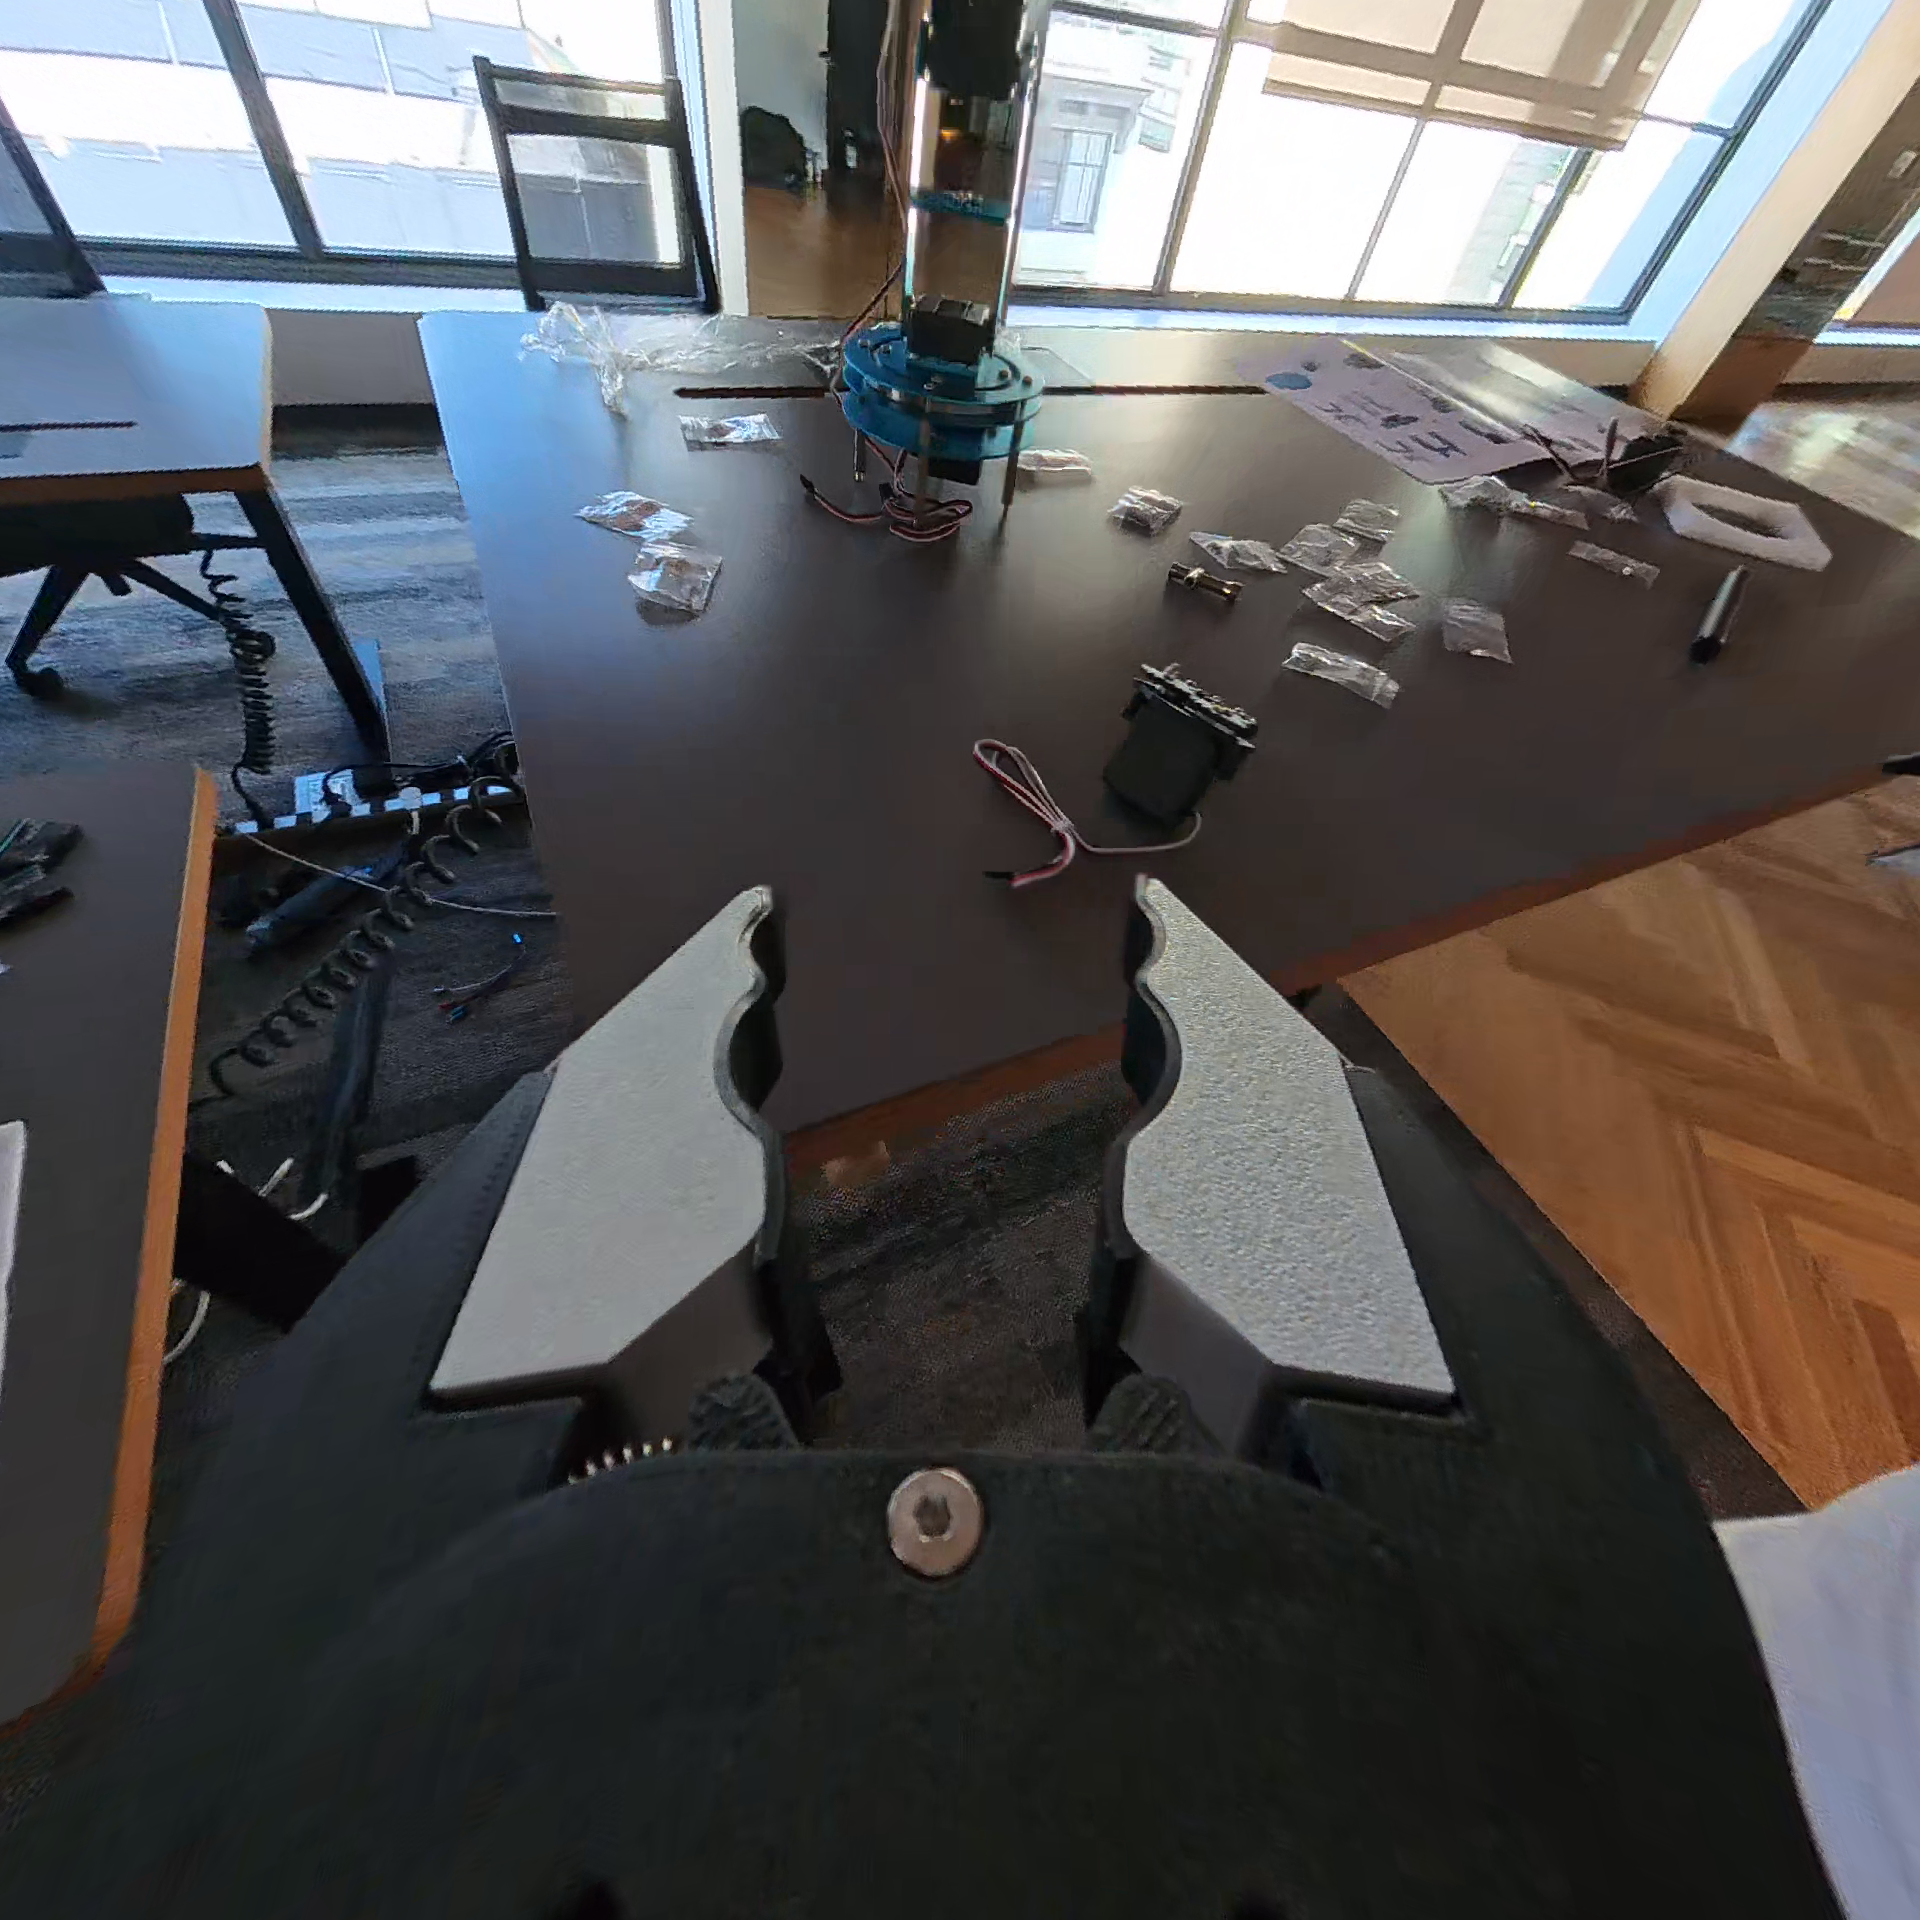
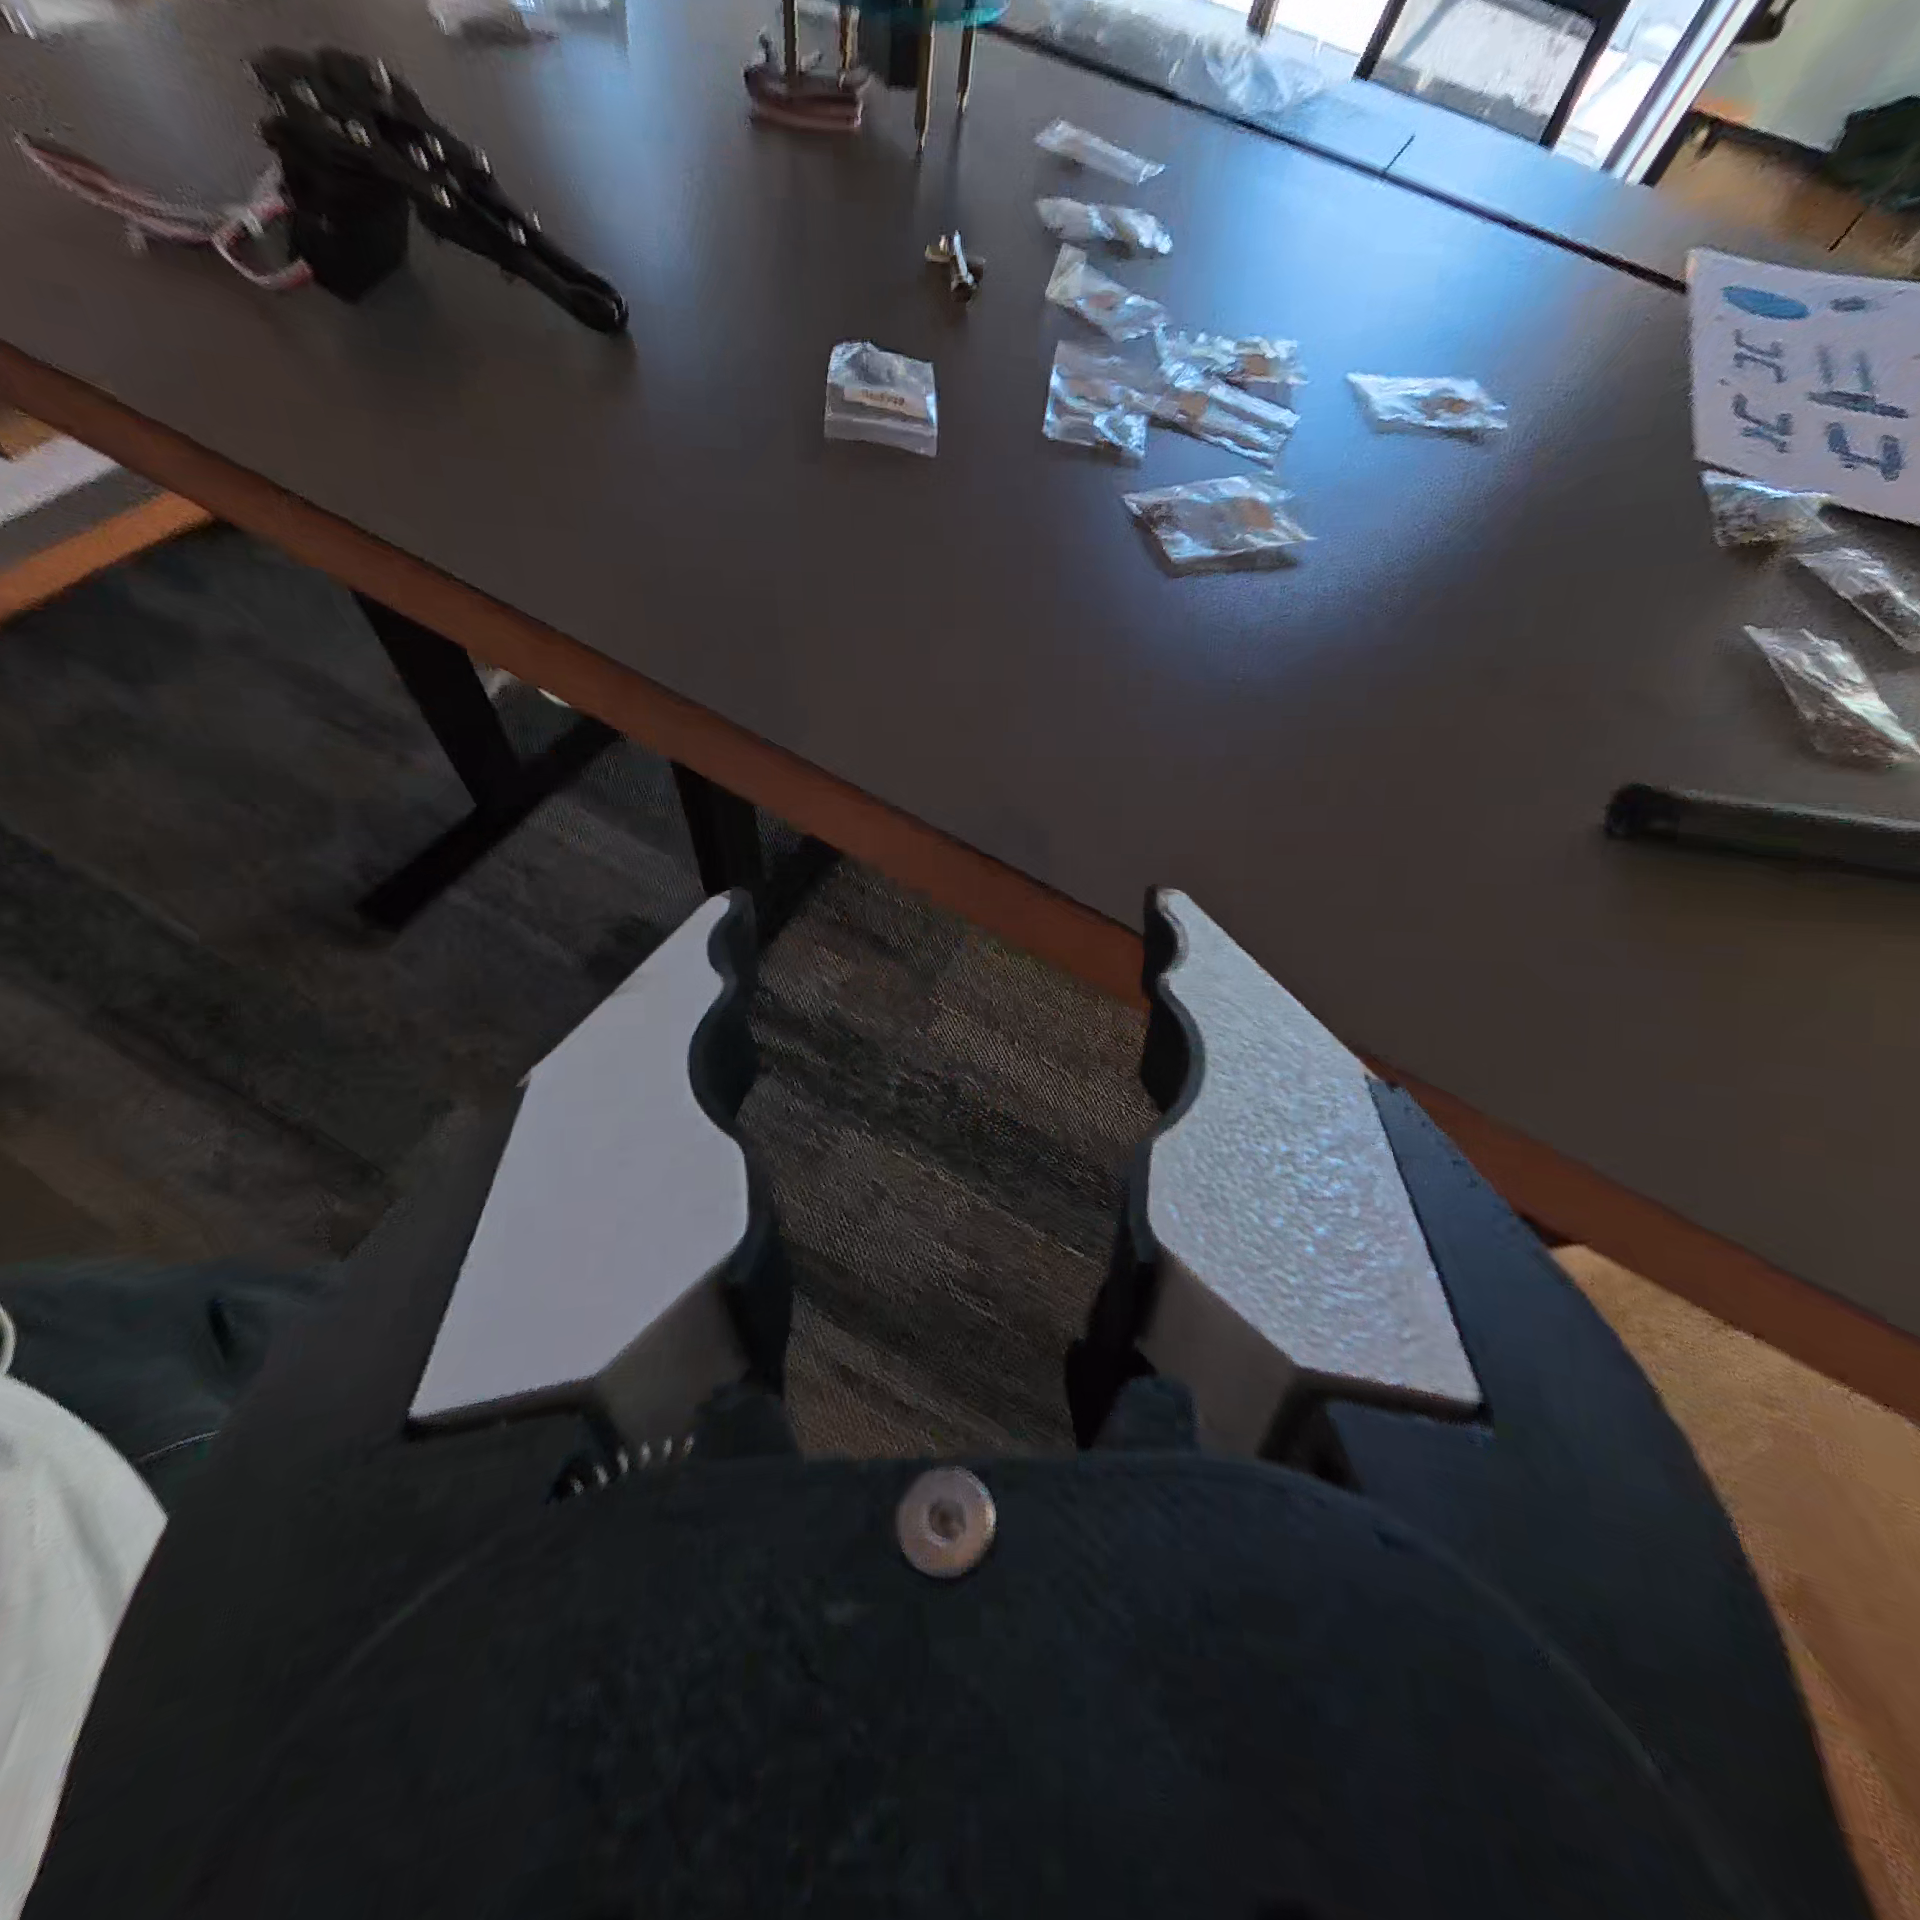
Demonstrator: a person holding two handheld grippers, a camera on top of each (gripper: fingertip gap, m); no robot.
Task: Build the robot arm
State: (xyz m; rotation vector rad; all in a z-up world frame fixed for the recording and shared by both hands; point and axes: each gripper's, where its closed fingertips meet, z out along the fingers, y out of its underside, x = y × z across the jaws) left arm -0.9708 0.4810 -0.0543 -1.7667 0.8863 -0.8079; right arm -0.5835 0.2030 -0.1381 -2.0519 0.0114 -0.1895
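My left gripper (image 1: 954, 902) is open and empty, held over the near edge of a dark table (image 1: 831, 665). A black servo motor (image 1: 1179, 750) with a red, white and black cable (image 1: 1039, 821) lies just beyond its fingertips. My right gripper (image 2: 943, 912) is open and empty, held at the table's wooden front edge (image 2: 727, 758), above the carpet. The same servo with a black bracket (image 2: 384, 187) lies at the far left in the right wrist view. Several small clear bags of parts (image 2: 1174, 405) lie ahead of it.
A blue-based assembly on metal legs (image 1: 940, 400) stands at the table's far middle. More part bags (image 1: 1351, 582), a printed sheet (image 1: 1392, 410), a white foam frame (image 1: 1745, 525) and a black pen (image 1: 1720, 613) lie to the right. Cables (image 1: 343, 894) and another desk (image 1: 94, 1195) are on the left. My hands' fingertips stand some 50 cm from each other. The black servo motor (image 1: 1179, 750) is about 20 cm from my left fingertips and 30 cm from my right.
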